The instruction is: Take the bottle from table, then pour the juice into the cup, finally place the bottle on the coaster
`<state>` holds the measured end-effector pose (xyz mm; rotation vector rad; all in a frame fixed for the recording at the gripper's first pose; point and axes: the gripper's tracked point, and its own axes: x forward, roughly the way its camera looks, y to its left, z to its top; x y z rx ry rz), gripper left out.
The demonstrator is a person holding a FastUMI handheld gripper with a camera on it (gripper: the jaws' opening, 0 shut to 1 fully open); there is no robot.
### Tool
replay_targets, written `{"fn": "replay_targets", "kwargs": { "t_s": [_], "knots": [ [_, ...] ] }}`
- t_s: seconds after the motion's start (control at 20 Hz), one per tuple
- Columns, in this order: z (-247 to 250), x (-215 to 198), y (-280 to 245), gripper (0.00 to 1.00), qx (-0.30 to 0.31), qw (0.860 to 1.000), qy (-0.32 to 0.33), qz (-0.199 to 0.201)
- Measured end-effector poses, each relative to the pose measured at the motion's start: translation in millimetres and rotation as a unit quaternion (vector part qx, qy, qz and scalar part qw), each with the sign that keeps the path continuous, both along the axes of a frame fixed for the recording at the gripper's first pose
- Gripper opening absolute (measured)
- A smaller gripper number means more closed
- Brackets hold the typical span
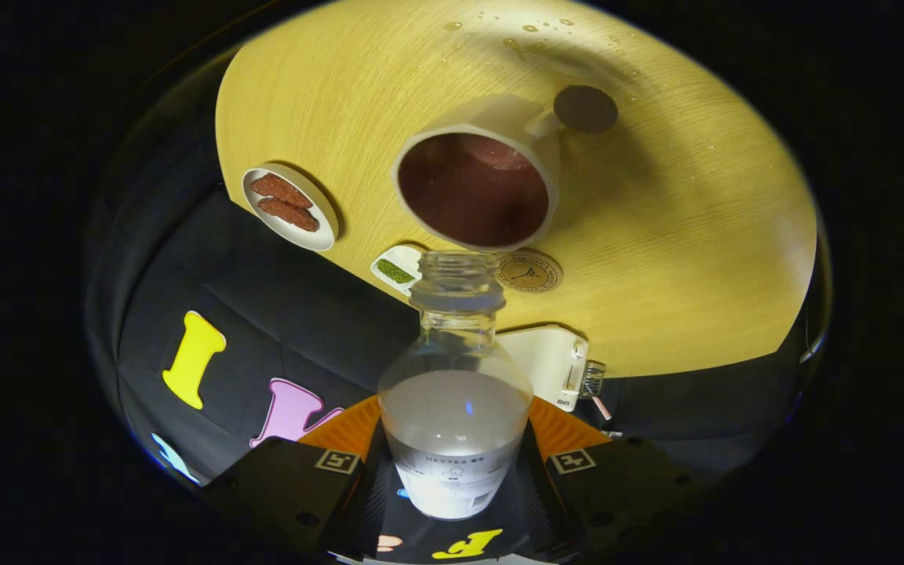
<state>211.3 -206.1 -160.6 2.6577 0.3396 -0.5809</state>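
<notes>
Gripping the bottle [456, 408] at its lower body, the hand-held gripper [456, 471] is clamping it from both sides, one finger pressing on each flank. The bottle is clear, uncapped and about half full of a pale, cloudy liquid, with a printed label near its base. Its open neck [458, 275] is pointing forward, away from the fingers, and is lying just at the near rim of the cup [483, 176]; whether neck and rim are touching cannot be told. The cup is white, with a handle on its far side, and is holding a dark reddish liquid. It is standing on the light wooden tabletop [695, 220].

A round coaster [529, 271] with a dark printed emblem is lying on the tabletop just beside the bottle neck and close under the cup rim. A dark round disc [585, 108] is lying beyond the cup, next to its handle. On the other side of the cup, a white dish [289, 208] is holding two reddish-brown pieces, and a small white dish [397, 269] with green contents is sitting beside the bottle neck. Droplets [526, 35] are scattered on the far part of the tabletop. A white bracket [550, 365] is fixed at the tabletop edge near the bottle shoulder.
</notes>
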Motion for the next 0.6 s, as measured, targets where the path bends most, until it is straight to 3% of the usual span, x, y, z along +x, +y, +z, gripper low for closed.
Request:
{"fn": "replay_targets", "kwargs": {
  "t_s": [0.15, 0.35, 0.5, 0.6],
  "knots": [
    [-5.6, -4.3, 10.7, 0.73, -0.03, 0.999, 0.004, 0.023],
    [-6.9, -9.2, 10.2, 0.72, -0.096, 0.995, -0.005, 0.009],
    [-15.9, -10.2, 26.1, 0.72, -0.181, 0.983, -0.001, 0.03],
    [-16.5, -14.5, 29.1, 0.72, -0.253, 0.967, -0.004, 0.035]
  ]
}}
